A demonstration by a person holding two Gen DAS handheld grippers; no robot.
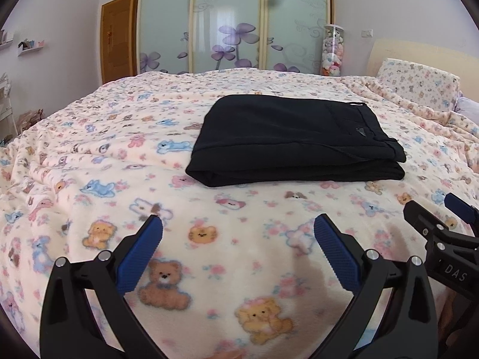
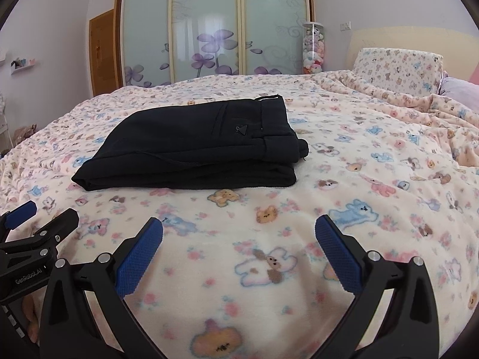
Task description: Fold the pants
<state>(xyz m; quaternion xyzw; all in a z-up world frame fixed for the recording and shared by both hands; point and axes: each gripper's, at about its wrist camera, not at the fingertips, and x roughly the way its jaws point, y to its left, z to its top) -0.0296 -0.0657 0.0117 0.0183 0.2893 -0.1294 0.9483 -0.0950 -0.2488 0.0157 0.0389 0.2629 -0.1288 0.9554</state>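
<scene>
Black pants (image 1: 287,140) lie folded into a flat rectangle in the middle of the bed, waistband toward the right; the same pants (image 2: 197,149) show in the right wrist view with a small triangular badge on top. My left gripper (image 1: 238,224) hovers open over the blanket, well short of the pants, nothing between its blue pads (image 1: 140,254). My right gripper (image 2: 238,224) is also open and empty, nearer the pants' right end. Each gripper appears at the edge of the other's view: the right gripper (image 1: 431,209), the left gripper (image 2: 45,209).
A cream blanket (image 1: 209,254) printed with bears and rabbits covers the whole bed. A matching pillow (image 2: 398,68) and bunched bedding lie at the far right by the headboard. Behind stand a sliding wardrobe (image 1: 233,21), a clear tube of plush toys (image 1: 332,51) and a wooden door (image 1: 116,39).
</scene>
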